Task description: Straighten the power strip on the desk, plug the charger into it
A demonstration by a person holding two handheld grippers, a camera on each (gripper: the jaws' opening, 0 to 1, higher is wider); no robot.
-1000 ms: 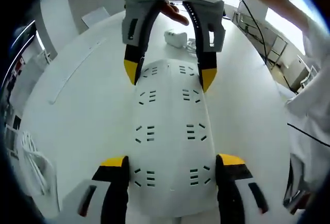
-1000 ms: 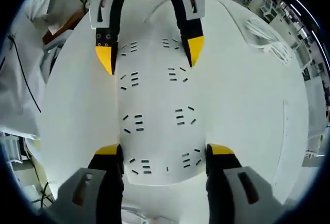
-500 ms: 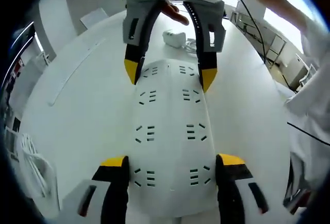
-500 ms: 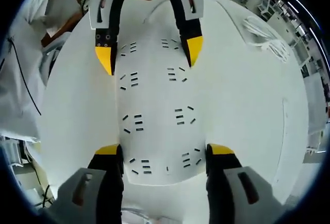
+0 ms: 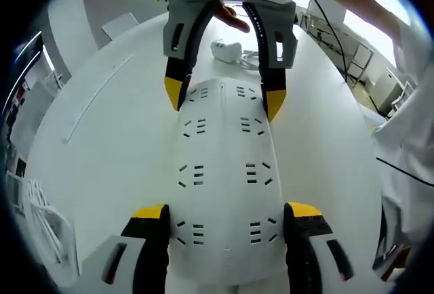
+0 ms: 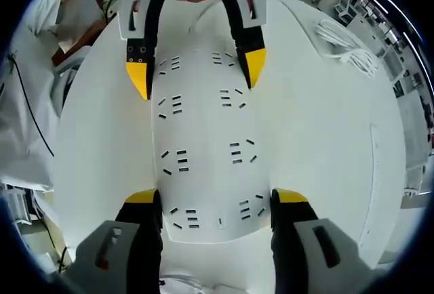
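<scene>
With the left gripper [image 5: 225, 216] and the right gripper [image 6: 215, 200] we are still pinching opposite ends of the power strip [image 5: 222, 172] flat on the desk [image 5: 102, 138], barely shifting it, while the charger [image 5: 227, 49] is waiting just beyond, unplugged.

The power strip [image 5: 224, 179] is hemmed at both ends by the left tool [image 5: 227, 223] and right tool [image 5: 222, 101]. Bare desk [image 5: 108, 145] lies open along both long sides; a white charger [image 5: 227, 50] sits beyond the far end, and a coiled white cable [image 6: 349, 47] lies near the edge.
</scene>
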